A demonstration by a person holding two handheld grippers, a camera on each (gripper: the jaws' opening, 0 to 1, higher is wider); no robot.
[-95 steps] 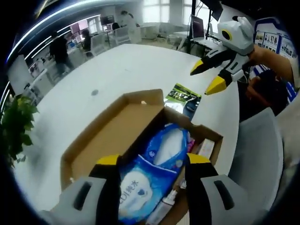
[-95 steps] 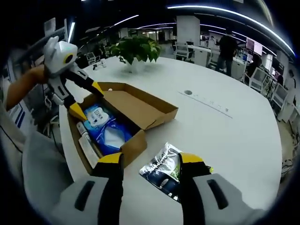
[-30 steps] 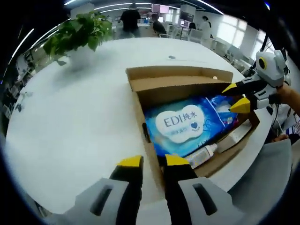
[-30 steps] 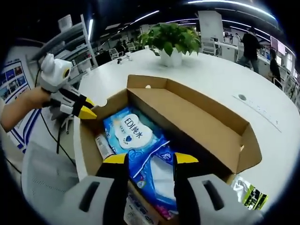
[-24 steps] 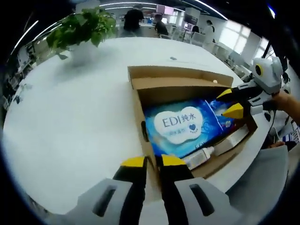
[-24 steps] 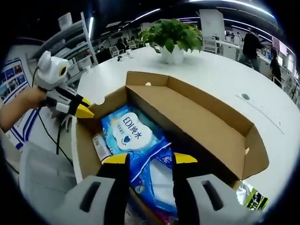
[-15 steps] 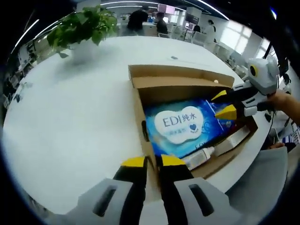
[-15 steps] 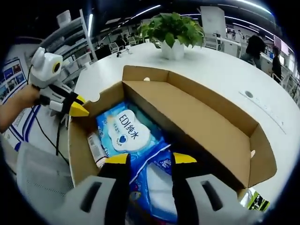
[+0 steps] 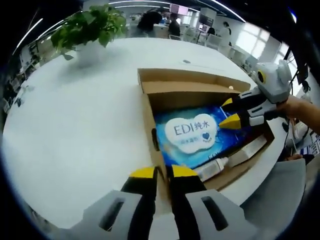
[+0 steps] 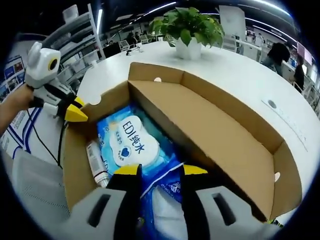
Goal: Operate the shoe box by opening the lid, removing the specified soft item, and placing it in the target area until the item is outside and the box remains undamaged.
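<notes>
The white round surface [image 9: 75,120] carries an open cardboard box [image 9: 150,145], its lid [image 10: 210,120] folded back and lying flat beside it. A potted plant [image 9: 92,30] stands well apart from the box on the far side of the surface.

Inside the box lies a blue wipes pack [image 9: 192,132] with a white label, and toward the right tool's end a second blue pack [image 10: 167,200] overlaps it. A small white bottle [image 9: 215,165] and a flat white carton [image 9: 250,147] lie along the box's near wall.

The left tool [image 9: 157,172] has its jaws drawn close on the box's end wall, seemingly pinching it. The right tool [image 10: 160,171] hangs over the second pack inside the box, jaws apart, possibly touching the pack; a hand [image 9: 300,107] holds it.
</notes>
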